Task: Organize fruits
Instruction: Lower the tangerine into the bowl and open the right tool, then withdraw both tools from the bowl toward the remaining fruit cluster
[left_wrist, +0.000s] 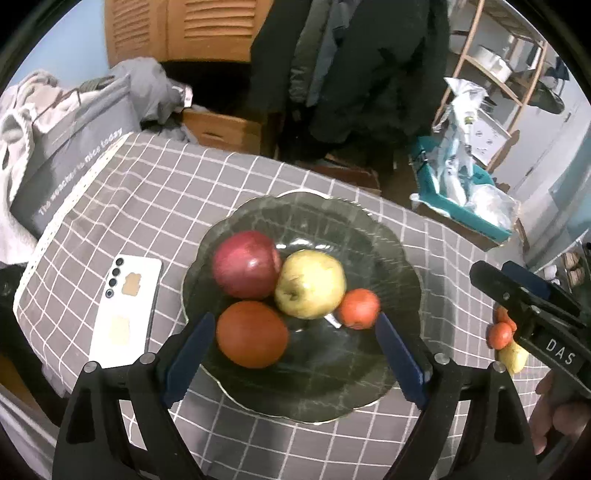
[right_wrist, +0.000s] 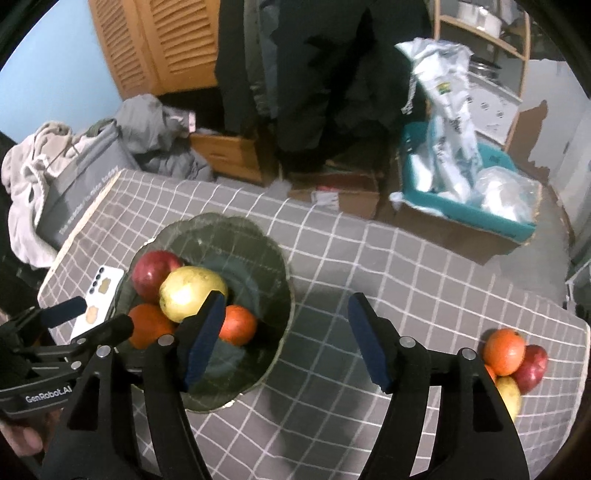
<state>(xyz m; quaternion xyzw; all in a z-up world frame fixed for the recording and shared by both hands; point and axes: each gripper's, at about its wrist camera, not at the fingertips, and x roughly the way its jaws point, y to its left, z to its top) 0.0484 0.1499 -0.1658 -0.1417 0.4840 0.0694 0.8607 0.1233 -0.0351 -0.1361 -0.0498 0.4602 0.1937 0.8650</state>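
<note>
Grey checked counter (right_wrist: 369, 258): dark scalloped glass plate (left_wrist: 369, 221) collects four fruits; loose fruit pile (right_wrist: 511, 363) waits at right edge; both hand-held grippers, left (left_wrist: 295, 354) and right (right_wrist: 286, 341), apart, empty, ready for next pick

At the right edge of the left wrist view, the right gripper (left_wrist: 554, 343) bears "DAS". At lower left of the right wrist view, the left gripper (right_wrist: 48, 397) reads "GenRobot.AI". The grey bag (left_wrist: 74, 162) at upper left reads "nice today".
</note>
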